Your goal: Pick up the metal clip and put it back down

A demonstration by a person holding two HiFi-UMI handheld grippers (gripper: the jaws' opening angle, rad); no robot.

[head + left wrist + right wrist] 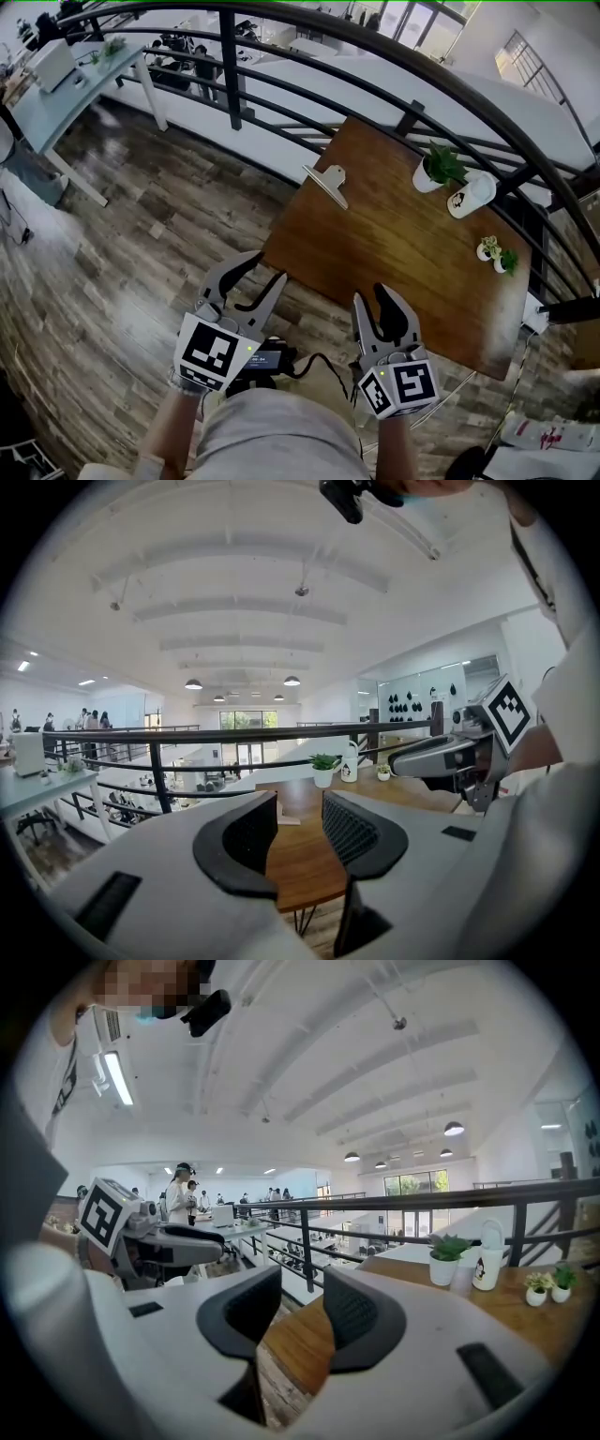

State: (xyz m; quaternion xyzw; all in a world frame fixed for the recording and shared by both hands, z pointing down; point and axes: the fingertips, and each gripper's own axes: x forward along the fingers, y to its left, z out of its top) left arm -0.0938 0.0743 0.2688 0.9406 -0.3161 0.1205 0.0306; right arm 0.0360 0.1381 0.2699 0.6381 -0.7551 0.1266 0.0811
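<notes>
The metal clip (pixel 328 181) lies flat at the far left corner of the brown wooden table (pixel 394 253), its pale handles pointing toward the railing. Both grippers hang short of the table's near edge, above the plank floor and well apart from the clip. My left gripper (pixel 262 270) is open with nothing between its jaws; in its own view the gap (pixel 300 822) frames the tabletop. My right gripper (pixel 372 298) is open and empty too, its gap (pixel 302 1312) looking over the table's near corner.
A potted green plant (pixel 437 169), a white bottle (pixel 472 195) and two tiny pots (pixel 497 253) stand along the table's far right side. A black curved railing (pixel 281 103) runs behind the table. A black device with a cable (pixel 267 356) sits below my hands.
</notes>
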